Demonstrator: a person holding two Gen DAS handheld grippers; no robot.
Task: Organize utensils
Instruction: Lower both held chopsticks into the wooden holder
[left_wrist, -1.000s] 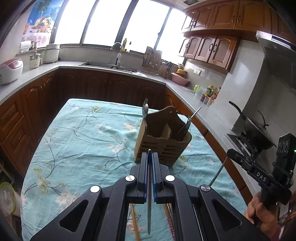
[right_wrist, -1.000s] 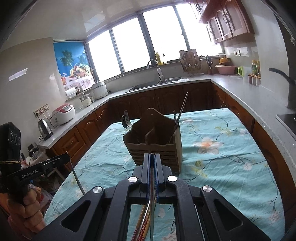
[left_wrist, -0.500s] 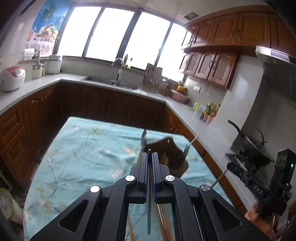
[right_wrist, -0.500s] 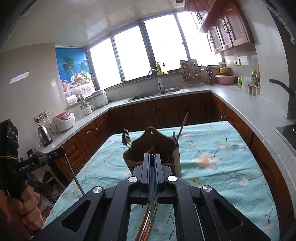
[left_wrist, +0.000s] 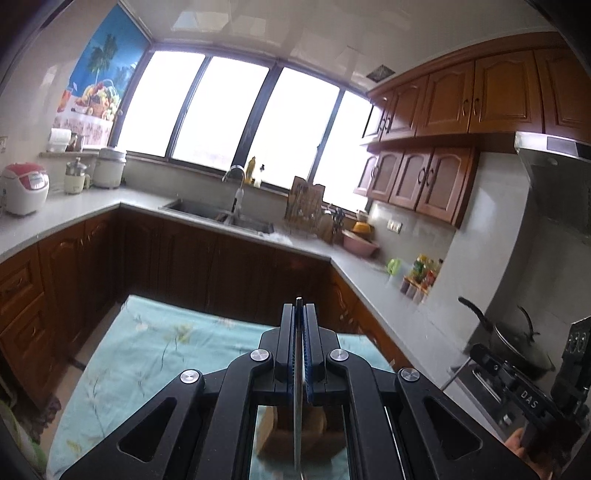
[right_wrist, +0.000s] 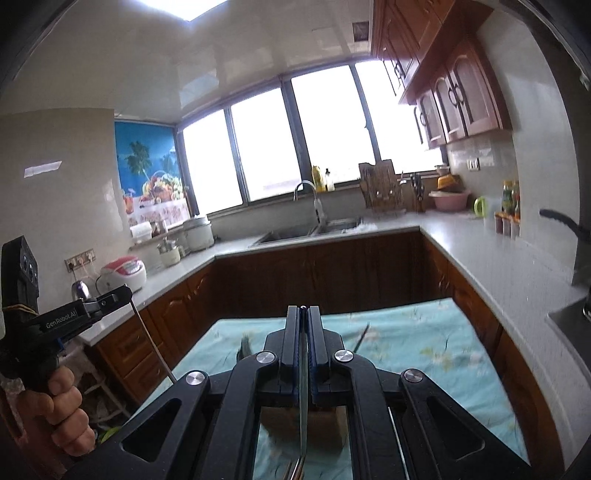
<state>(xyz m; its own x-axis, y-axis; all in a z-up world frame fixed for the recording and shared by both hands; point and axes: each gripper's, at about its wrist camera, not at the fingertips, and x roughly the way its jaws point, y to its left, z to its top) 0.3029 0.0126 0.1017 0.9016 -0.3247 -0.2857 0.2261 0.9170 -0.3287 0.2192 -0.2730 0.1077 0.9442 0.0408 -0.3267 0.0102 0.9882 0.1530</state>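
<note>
My left gripper (left_wrist: 299, 306) is shut on a thin metal utensil (left_wrist: 297, 406) that hangs edge-on between its pads. Below it, behind the gripper's frame, sits the brown wooden utensil caddy (left_wrist: 295, 428) on the teal flowered tablecloth (left_wrist: 147, 343). My right gripper (right_wrist: 303, 308) is likewise shut on a thin metal utensil (right_wrist: 303, 398). The caddy (right_wrist: 314, 421) is mostly hidden under it, with a fork (right_wrist: 243, 343) and another handle (right_wrist: 364, 332) sticking up. The right wrist view shows the left gripper (right_wrist: 123, 293) at the left, a thin rod (right_wrist: 147, 339) hanging from it.
Wooden cabinets and a grey counter (left_wrist: 369, 266) wrap around the table, with a sink (left_wrist: 221, 214), a rice cooker (left_wrist: 24, 188) and a wok (left_wrist: 517, 343) on the stove. A hand (right_wrist: 62, 410) grips the left handle. Chopstick tips (right_wrist: 295, 470) show low down.
Both grippers have risen and tipped upward, each still holding its utensil. The caddy has slid down the picture and now lies mostly hidden behind the fingers.
</note>
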